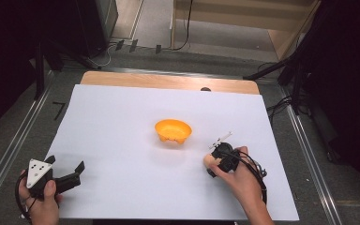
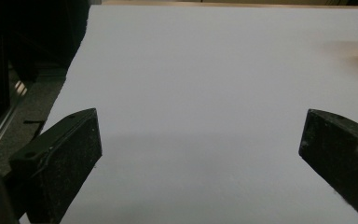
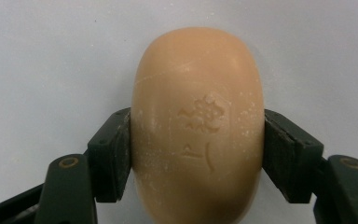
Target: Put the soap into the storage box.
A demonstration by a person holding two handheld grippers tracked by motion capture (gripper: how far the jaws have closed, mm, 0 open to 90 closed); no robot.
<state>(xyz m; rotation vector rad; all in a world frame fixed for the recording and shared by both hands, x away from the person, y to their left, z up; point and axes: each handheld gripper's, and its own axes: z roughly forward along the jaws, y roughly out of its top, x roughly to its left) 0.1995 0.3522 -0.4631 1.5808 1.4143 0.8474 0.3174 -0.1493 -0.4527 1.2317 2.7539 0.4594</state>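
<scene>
Two tongs over a white-covered table (image 1: 122,140); right tongs (image 3: 198,154) clamp a soap bar (image 3: 198,126), left tongs (image 2: 200,154) spread wide on nothing.
White sheet covers most of the table, bare wood strip at the far edge. Orange bowl (image 1: 173,131) sits mid-table, apart from both hands, nothing between it and the soap. Soap, tan oval with an embossed mark, is near the right front of the sheet (image 1: 209,161), pads pressed on both its sides. Right hand (image 1: 239,180) wraps that gripper, pointing left toward table centre. Left hand (image 1: 40,197) rests at the near left corner, jaws aimed right across bare sheet.
</scene>
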